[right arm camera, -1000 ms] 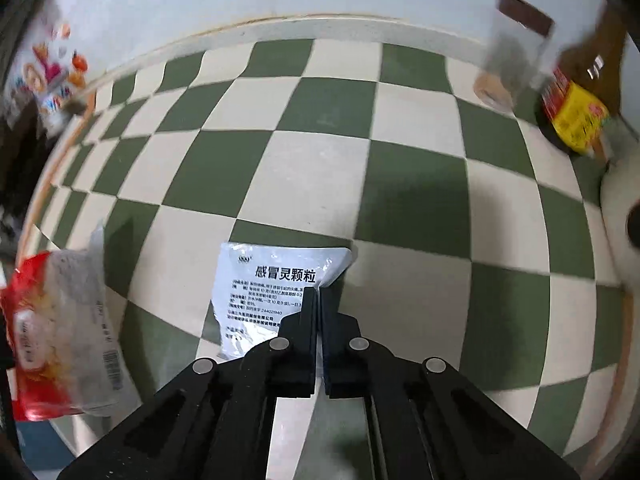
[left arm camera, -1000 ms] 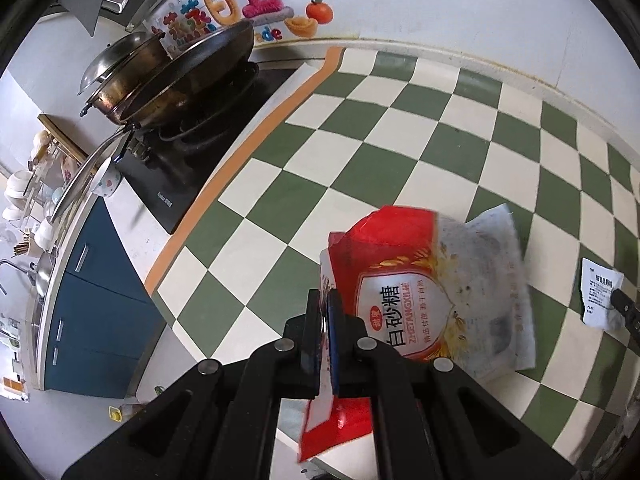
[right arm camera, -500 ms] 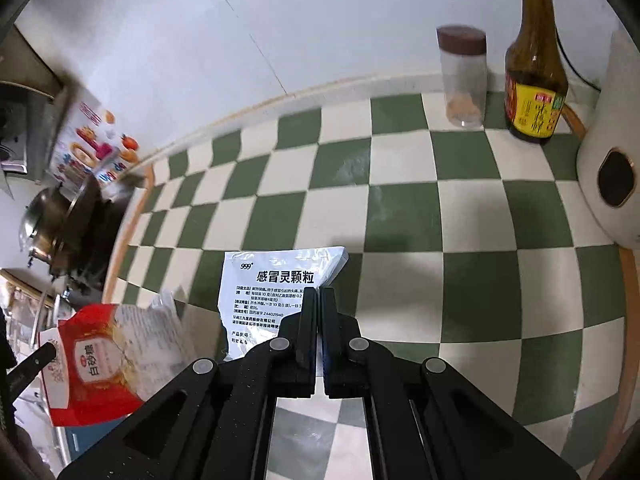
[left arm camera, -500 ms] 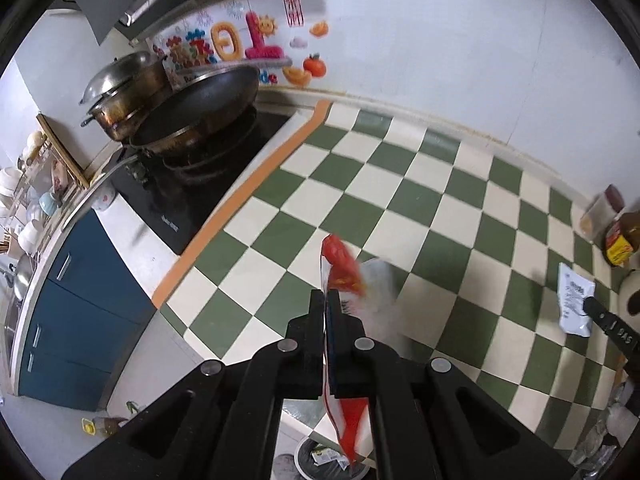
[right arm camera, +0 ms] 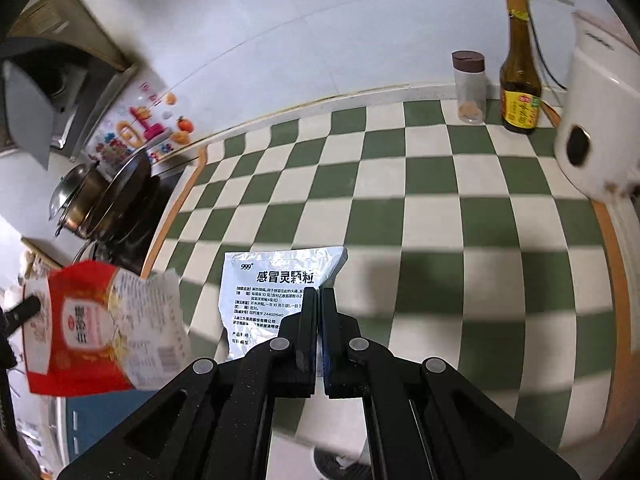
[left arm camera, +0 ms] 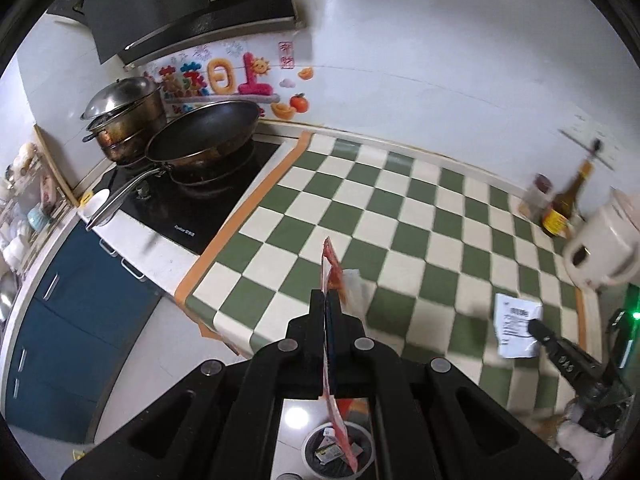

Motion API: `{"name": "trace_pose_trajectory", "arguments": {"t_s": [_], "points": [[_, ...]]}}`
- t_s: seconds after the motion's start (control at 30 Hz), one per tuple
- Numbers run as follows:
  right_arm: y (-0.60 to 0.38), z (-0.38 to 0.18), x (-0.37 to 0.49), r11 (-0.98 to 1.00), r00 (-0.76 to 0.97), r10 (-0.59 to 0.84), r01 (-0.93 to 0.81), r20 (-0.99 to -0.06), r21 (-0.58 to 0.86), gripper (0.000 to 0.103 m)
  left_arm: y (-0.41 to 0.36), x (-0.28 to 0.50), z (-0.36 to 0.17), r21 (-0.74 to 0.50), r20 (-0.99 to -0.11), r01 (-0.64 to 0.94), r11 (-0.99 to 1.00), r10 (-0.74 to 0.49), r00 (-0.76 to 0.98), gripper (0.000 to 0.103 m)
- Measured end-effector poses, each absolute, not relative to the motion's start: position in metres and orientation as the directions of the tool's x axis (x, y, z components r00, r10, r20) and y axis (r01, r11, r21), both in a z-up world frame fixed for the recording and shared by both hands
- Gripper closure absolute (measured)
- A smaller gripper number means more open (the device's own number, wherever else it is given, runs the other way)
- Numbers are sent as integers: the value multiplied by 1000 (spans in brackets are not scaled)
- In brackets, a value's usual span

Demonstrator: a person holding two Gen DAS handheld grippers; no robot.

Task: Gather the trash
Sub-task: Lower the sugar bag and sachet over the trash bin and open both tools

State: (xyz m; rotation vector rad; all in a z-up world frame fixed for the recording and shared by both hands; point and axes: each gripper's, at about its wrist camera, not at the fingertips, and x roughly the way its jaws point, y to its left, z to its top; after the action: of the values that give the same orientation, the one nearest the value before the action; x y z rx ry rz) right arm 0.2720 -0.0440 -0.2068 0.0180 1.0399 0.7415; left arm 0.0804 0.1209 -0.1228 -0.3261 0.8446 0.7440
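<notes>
Small round trash bin [left arm camera: 318,446] is sitting on the floor below the counter edge with a few scraps in it; the left gripper [left arm camera: 330,300] is pinching a red sugar bag [left arm camera: 335,280] edge-on right above it (front too blurry to read); the right gripper [right arm camera: 319,300] is clamping a white medicine sachet [right arm camera: 272,296] marked "999 感冒灵颗粒" over the green checkered counter [right arm camera: 420,208]; a brown-capped jar [right arm camera: 469,86], yellow-labelled sauce bottle [right arm camera: 519,92] and white rice cooker [right arm camera: 596,120] are standing at the back; wok [left arm camera: 204,136] is sitting on the stove.
</notes>
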Motion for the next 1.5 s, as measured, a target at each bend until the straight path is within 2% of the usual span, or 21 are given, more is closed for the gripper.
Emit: {"name": "trace_pose_trajectory", "arguments": {"t_s": [0.27, 0.5, 0.63, 0.77, 1.0, 1.17, 1.33, 1.47, 1.5], "points": [[-114, -224, 122, 838, 367, 494, -442, -789, 319, 101, 86, -19, -157, -46, -819, -568, 822, 294, 492, 103], [-166, -303, 28, 910, 287, 358, -318, -888, 264, 101, 74, -53, -256, -112, -913, -526, 843, 121, 389, 103], [-174, -376, 5, 932, 204, 273, -298, -940, 206, 101, 73, -46, -343, -142, -949, -544, 827, 43, 313, 103], [-174, -474, 1, 942, 129, 194, -302, -972, 148, 101, 74, -31, -456, -151, -971, -566, 810, -15, 238, 103], [-171, -655, 14, 943, 59, 138, -313, -989, 113, 101, 66, 3, -675, -180, -983, -591, 786, -129, 128, 103], [-172, -773, 20, 941, 12, 97, -327, -995, 87, 101, 49, 6, -789, -168, -981, -595, 786, -190, 26, 103], [-165, -841, 18, 937, -38, 75, -340, -996, 83, 101, 38, -4, -824, -121, -981, -582, 804, -186, -53, 102], [-154, -864, 13, 932, -94, 65, -350, -993, 94, 100, 37, -19, -816, -95, -983, -571, 816, -167, -74, 98], [-152, -869, 14, 932, -98, 63, -350, -993, 94, 95, 35, -23, -811, -87, -984, -572, 816, -160, -78, 97]]}}
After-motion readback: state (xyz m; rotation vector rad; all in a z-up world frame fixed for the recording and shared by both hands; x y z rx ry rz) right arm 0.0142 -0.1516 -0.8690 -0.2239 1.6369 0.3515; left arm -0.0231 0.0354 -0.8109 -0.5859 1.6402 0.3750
